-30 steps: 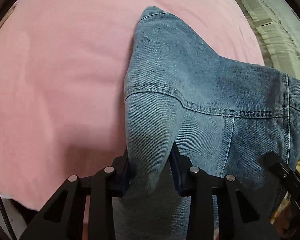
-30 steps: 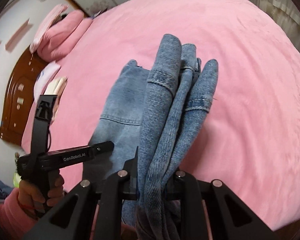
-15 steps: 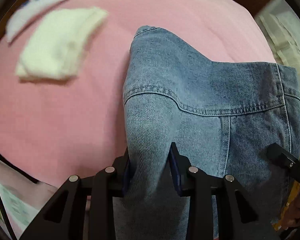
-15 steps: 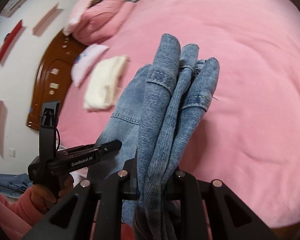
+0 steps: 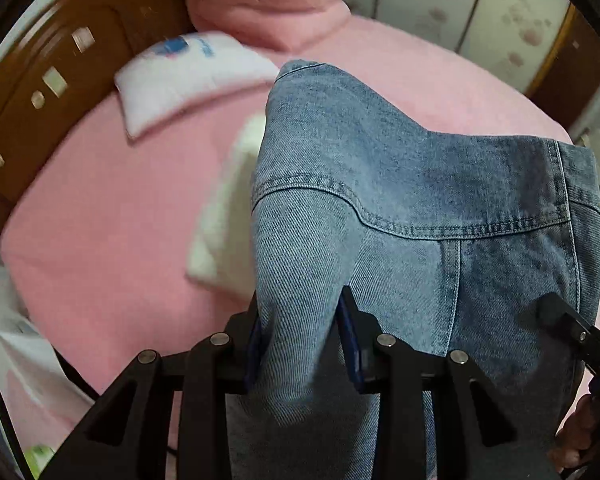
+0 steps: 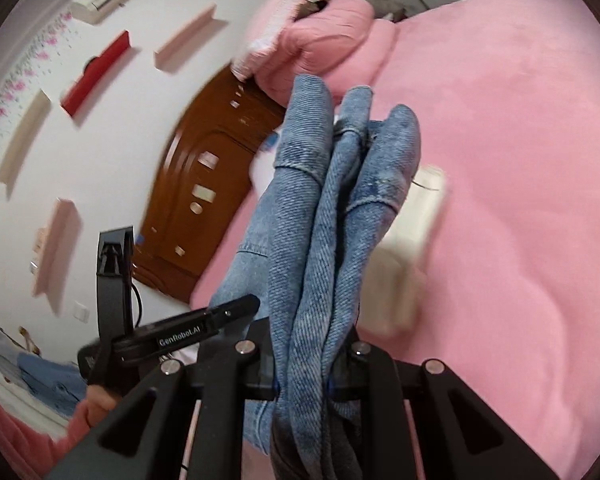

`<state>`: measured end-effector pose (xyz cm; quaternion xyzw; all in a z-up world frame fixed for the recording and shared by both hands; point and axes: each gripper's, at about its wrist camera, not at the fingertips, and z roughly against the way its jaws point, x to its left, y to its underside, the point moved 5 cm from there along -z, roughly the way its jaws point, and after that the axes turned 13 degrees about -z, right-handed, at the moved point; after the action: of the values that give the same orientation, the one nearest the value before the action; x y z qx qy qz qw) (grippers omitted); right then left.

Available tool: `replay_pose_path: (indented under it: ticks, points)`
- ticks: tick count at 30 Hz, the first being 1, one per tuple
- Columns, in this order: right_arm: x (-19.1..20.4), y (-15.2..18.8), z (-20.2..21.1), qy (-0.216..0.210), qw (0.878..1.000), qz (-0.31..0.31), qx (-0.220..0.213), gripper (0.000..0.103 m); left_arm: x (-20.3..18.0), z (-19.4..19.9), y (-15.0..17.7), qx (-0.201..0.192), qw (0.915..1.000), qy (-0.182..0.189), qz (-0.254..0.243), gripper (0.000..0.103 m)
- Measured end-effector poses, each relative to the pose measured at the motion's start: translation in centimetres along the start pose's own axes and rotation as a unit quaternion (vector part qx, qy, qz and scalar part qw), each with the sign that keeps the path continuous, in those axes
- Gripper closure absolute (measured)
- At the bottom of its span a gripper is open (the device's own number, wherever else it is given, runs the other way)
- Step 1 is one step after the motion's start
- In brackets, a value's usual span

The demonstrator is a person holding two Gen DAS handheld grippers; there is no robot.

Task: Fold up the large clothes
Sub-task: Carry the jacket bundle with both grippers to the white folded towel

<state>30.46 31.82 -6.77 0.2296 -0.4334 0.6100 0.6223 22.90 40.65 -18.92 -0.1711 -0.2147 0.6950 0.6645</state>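
Observation:
A folded blue denim garment (image 5: 400, 208) hangs between both grippers above the pink bed (image 5: 112, 216). My left gripper (image 5: 300, 344) is shut on one folded edge of it. My right gripper (image 6: 304, 376) is shut on a thick bunch of its layers (image 6: 328, 216), which stand up from the jaws. The left gripper's body (image 6: 168, 336) shows at the lower left of the right wrist view, and the right gripper's edge (image 5: 576, 328) at the lower right of the left wrist view.
A folded cream cloth (image 5: 224, 216) lies on the bed under the denim; it also shows in the right wrist view (image 6: 412, 240). A white pillow (image 5: 188, 76), pink bedding (image 5: 268, 4) and a brown wooden headboard (image 5: 60, 92) are beyond. Wall shelves (image 6: 96, 68) are at left.
Both grippers have swung with the denim toward the head of the bed. The headboard, pillow and pink bedding have come into view, and the cream cloth now lies under the denim.

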Motion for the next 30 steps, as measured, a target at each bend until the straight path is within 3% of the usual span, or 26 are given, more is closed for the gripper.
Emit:
replay_pose_path:
  ticks: [5, 11, 15, 17, 18, 19, 21, 25, 30]
  points:
    - [2.0, -3.9, -5.3, -0.050, 0.999, -0.005, -0.021, 0.088, 5.6, -0.2, -4.2, -0.030, 0.9985, -0.042, -0.015, 0.072]
    - [-0.4, -6.6, -11.6, -0.089, 0.993, -0.067, -0.025, 0.088, 7.3, -6.1, -6.9, -0.024, 0.9972, -0.064, -0.032, 0.071]
    - [-6.4, -6.2, -15.3, -0.058, 0.992, -0.110, -0.026, 0.088, 7.1, -14.2, -5.9, -0.002, 0.9970, -0.045, -0.062, 0.071]
    - [-11.6, -5.3, -18.1, -0.013, 0.988, -0.153, -0.010, 0.088, 6.9, -19.7, -4.8, 0.034, 0.9958, -0.036, -0.077, 0.066]
    - [-14.7, -4.8, -19.0, 0.018, 0.983, -0.180, -0.007, 0.088, 7.1, -21.9, -4.3, 0.036, 0.9944, -0.058, -0.080, 0.062]
    - [-16.4, -4.2, -18.9, 0.026, 0.981, -0.192, -0.009, 0.088, 7.0, -22.3, -4.3, 0.023, 0.9946, -0.059, -0.082, 0.057]
    - [-18.6, -3.6, -18.6, -0.045, 0.976, -0.214, -0.005, 0.088, 7.1, -22.3, -4.4, -0.003, 0.9969, -0.043, -0.066, 0.054]
    - [-17.7, -3.8, -18.8, -0.034, 0.989, -0.141, -0.001, 0.089, 7.6, -23.0, -4.4, -0.009, 0.9980, -0.030, -0.055, 0.050]
    - [-17.6, -4.7, -19.3, -0.047, 0.990, -0.132, 0.016, 0.089, 8.3, -23.0, -5.0, -0.008, 0.9990, -0.021, -0.039, 0.048]
